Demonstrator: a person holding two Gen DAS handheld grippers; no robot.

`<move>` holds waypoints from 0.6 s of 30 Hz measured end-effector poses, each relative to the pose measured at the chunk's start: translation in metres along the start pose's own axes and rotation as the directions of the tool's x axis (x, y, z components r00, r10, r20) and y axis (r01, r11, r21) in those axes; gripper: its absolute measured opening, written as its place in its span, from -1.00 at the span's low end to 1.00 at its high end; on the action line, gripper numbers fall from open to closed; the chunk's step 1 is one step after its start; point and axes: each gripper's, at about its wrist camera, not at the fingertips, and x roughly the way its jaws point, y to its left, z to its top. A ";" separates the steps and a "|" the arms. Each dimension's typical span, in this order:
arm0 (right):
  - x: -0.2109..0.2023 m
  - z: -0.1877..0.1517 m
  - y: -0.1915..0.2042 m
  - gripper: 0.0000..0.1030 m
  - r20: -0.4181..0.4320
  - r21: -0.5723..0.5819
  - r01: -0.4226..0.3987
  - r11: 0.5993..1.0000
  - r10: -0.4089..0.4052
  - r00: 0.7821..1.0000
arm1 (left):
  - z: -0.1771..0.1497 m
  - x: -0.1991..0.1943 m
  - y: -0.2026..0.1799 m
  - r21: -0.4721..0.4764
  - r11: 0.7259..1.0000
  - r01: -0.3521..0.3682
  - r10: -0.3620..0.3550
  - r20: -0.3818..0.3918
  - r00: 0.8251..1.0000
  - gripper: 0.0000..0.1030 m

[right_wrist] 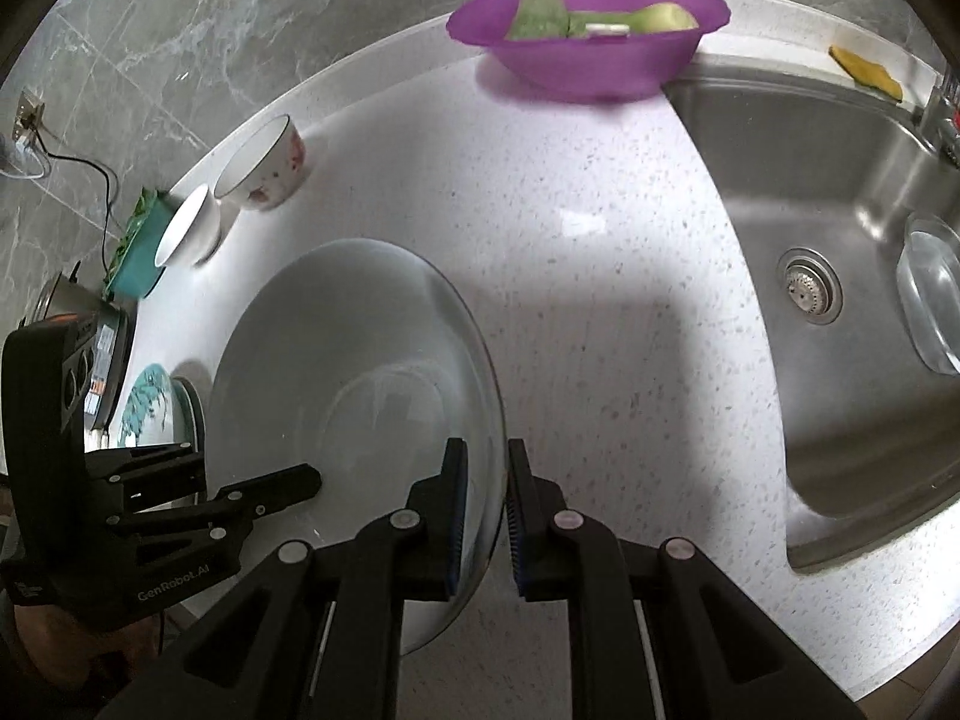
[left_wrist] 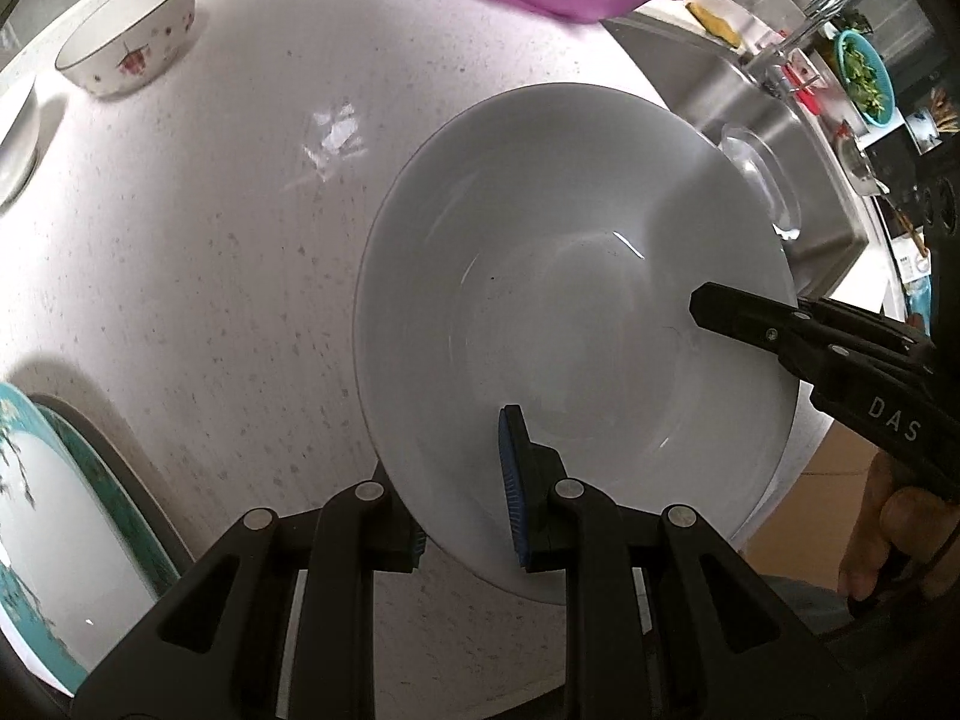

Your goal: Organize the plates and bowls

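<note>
A large white bowl point(left_wrist: 570, 324) sits on the speckled counter; it also shows in the right wrist view point(right_wrist: 354, 384). My left gripper point(left_wrist: 462, 510) straddles its near rim, one finger inside and one outside, with the jaws apart. My right gripper point(right_wrist: 486, 510) straddles the bowl's right rim with a narrow gap; whether the pads press the rim I cannot tell. A floral bowl point(left_wrist: 129, 30) and a plain white bowl point(right_wrist: 186, 234) stand at the back. A teal-rimmed plate point(left_wrist: 54, 516) lies at the left.
A purple bowl point(right_wrist: 588, 42) with green vegetables stands by the steel sink point(right_wrist: 840, 276). A clear glass dish point(right_wrist: 930, 306) lies in the sink. A teal basket of greens point(right_wrist: 141, 252) and an appliance point(right_wrist: 90, 330) are at the counter's left end.
</note>
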 end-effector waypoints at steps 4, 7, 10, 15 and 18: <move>0.005 -0.002 -0.004 -0.72 -0.010 -0.011 -0.009 1.000 0.008 1.000 | -0.001 0.008 -0.003 -0.012 1.000 -0.007 0.007 -0.006 1.000 -0.64; 0.009 -0.003 -0.008 -0.72 -0.019 -0.010 -0.020 1.000 0.020 1.000 | 0.004 0.013 -0.002 -0.020 1.000 -0.014 0.014 -0.007 1.000 -0.64; 0.012 -0.004 -0.012 -0.72 -0.023 -0.014 -0.025 1.000 0.025 0.999 | 0.011 0.019 -0.004 -0.021 1.000 -0.020 0.020 0.006 1.000 -0.64; 0.015 -0.003 -0.017 -0.72 -0.023 -0.018 -0.040 0.999 0.039 0.999 | 0.012 0.018 -0.005 -0.035 0.999 -0.026 0.026 0.014 1.000 -0.64; 0.016 -0.003 -0.019 -0.71 -0.025 -0.020 -0.049 0.999 0.049 0.999 | 0.013 0.015 -0.005 -0.051 0.998 -0.030 0.031 0.022 0.999 -0.63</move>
